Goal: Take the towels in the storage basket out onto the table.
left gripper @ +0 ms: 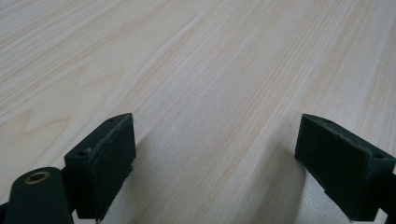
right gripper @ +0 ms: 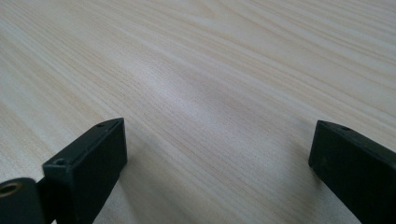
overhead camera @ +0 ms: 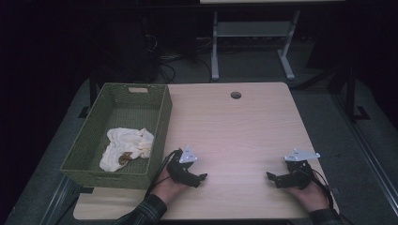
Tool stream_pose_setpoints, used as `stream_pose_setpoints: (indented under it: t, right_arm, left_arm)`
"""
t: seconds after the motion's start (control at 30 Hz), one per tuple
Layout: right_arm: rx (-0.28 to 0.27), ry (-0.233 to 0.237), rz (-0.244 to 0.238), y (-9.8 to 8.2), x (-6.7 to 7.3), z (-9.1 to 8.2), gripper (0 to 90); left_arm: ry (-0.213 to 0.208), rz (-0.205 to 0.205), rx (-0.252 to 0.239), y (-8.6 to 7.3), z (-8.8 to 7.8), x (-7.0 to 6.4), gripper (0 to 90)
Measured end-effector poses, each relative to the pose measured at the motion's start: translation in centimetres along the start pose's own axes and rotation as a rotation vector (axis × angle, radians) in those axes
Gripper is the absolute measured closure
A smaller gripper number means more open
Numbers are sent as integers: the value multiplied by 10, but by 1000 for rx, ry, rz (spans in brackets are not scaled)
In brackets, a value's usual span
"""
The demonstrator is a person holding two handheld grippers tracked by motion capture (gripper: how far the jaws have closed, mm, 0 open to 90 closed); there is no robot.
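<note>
The cloth's (overhead camera: 126, 147) brown patches are too small to identify.

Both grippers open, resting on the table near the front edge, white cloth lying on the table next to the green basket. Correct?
One error: the white cloth lies inside the green basket, not on the table beside it, as the high view shows. The rest holds: the left gripper and right gripper are both open and rest on the table near its front edge.
</note>
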State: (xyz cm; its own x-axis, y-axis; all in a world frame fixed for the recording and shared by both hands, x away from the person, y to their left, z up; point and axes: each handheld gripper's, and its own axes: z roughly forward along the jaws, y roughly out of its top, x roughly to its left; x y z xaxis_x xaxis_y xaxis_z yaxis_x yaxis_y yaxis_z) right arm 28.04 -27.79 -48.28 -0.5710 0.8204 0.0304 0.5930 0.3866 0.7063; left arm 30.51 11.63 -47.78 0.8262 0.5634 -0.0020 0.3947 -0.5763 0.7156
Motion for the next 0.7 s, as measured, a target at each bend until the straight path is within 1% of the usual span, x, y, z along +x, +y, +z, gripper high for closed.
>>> stream_pose_setpoints:
  t: [0.13,0.23,0.27,0.43,0.47,0.5,0.6,0.63,0.7]
  right_arm:
    - [0,0,0,0,0,0,38]
    - [0,0,0,0,0,0,38]
    - [0,0,-1,0,0,0,38]
    - [3,-2,5,0,1,0,38]
    - [3,-2,5,0,0,0,38]
    - [2,-2,5,0,1,0,38]
    - [3,-3,7,0,1,0,38]
    - [3,-4,7,0,1,0,38]
    - [3,-5,9,0,1,-1,38]
  left_arm:
    - [-3,8,2,1,0,1,116]
    - [-4,-1,-5,1,0,2,124]
    - [-4,-11,-7,1,1,2,125]
    - [-15,-24,11,4,0,4,125]
    - [-24,-29,12,5,-1,4,125]
    - [-30,-37,5,6,-1,4,125]
    - [-29,-29,0,9,-4,4,125]
    - [-36,-38,-6,11,-6,3,125]
    - [-40,-38,-11,14,-8,3,125]
